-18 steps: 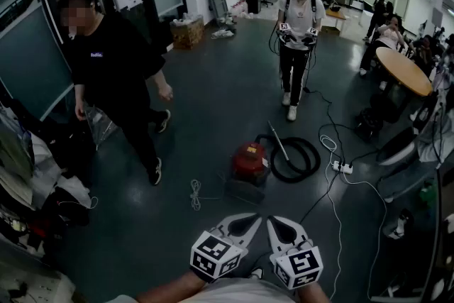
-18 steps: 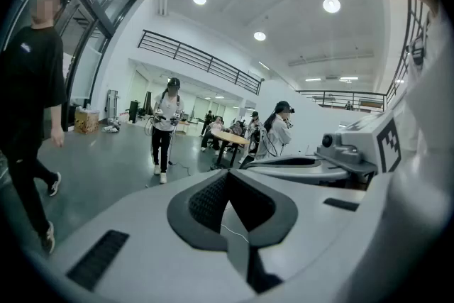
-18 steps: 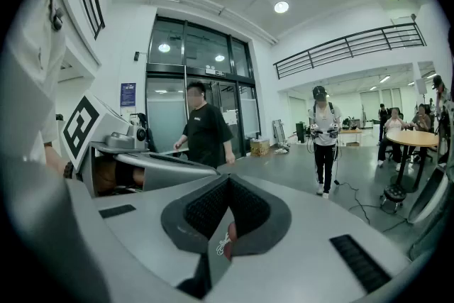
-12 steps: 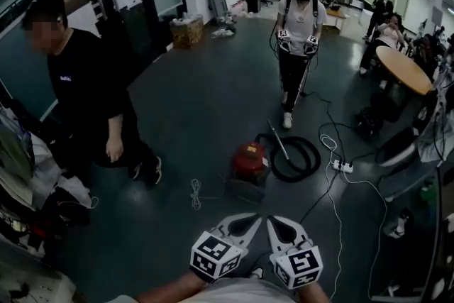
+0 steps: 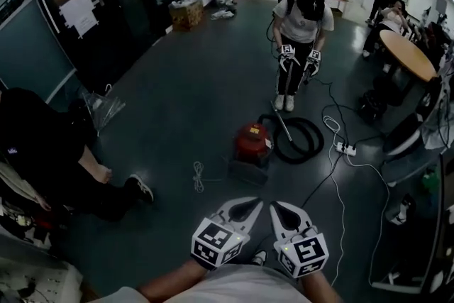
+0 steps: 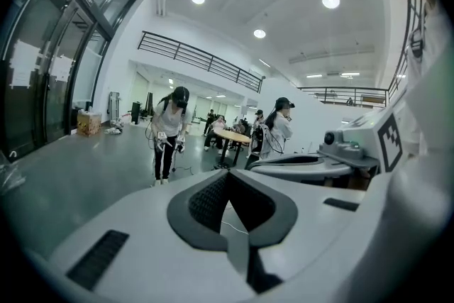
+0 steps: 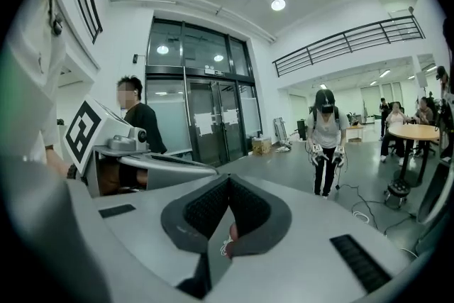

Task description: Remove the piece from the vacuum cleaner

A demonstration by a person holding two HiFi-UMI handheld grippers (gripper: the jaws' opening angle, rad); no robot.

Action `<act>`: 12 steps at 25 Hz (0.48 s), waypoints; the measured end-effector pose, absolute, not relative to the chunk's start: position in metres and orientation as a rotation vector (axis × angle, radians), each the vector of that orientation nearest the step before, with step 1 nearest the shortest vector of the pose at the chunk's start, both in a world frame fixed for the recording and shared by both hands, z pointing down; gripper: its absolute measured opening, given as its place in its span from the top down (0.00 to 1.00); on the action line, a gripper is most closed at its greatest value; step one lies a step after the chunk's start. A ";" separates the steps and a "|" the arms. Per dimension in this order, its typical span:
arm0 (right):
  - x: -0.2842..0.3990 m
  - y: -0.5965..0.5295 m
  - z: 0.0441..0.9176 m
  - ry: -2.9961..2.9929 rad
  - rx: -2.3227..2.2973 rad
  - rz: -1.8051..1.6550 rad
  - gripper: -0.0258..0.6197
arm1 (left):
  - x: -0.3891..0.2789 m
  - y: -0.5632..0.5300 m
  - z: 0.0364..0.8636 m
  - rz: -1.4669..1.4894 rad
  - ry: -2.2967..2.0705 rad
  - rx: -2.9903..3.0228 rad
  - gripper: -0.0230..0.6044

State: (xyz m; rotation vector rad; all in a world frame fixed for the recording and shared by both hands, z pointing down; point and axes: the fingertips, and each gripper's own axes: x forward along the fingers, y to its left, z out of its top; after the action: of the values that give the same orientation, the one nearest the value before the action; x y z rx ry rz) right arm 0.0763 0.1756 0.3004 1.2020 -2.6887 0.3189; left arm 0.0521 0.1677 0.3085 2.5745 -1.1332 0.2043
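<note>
The red canister vacuum cleaner (image 5: pixel 253 142) stands on the dark floor (image 5: pixel 191 103), ahead of both grippers and well apart from them. Its black hose (image 5: pixel 303 142) lies coiled just beside it on the right, and a thin metal wand (image 5: pixel 282 125) slants across the coil. No brand name or label can be read on the machine.

The left gripper (image 5: pixel 247 208) and the right gripper (image 5: pixel 283 210) are held low and close together, side by side, pointing toward the vacuum cleaner. In the left gripper view the left gripper (image 6: pixel 228 174) has its ribbed black pads meeting at the tips, with nothing between them. The right gripper view shows the right gripper (image 7: pixel 228 180) likewise closed and empty. Each carries a cube with black-and-white square marker patterns, which hold no letters.

A white power strip (image 5: pixel 345 148) lies right of the hose, and a loose white cord (image 5: pixel 198 176) lies left of the vacuum cleaner. Beyond it a person in a white shirt (image 5: pixel 299 19) stands bent forward, holding a gripper in each hand. Another person in black (image 5: pixel 50 160) crouches at the left. Paper sheets (image 5: pixel 78 10) are stuck on the glass doors, their print too small to read.
</note>
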 end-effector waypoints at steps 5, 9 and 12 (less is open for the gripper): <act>0.066 0.167 0.314 -2.687 1.191 0.351 0.94 | 0.033 0.154 0.323 0.219 -1.166 2.542 0.95; 0.052 0.161 0.324 -2.685 1.181 0.369 0.94 | 0.020 0.148 0.335 0.226 -1.164 2.530 0.95; 0.036 0.154 0.326 -2.676 1.186 0.371 0.94 | 0.007 0.143 0.339 0.224 -1.151 2.533 0.95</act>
State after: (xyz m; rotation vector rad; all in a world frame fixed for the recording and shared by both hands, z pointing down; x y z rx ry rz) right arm 0.0363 0.1542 0.3262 1.1858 -2.6764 0.3712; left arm 0.0074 0.1432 0.3387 2.5330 -1.1510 0.2239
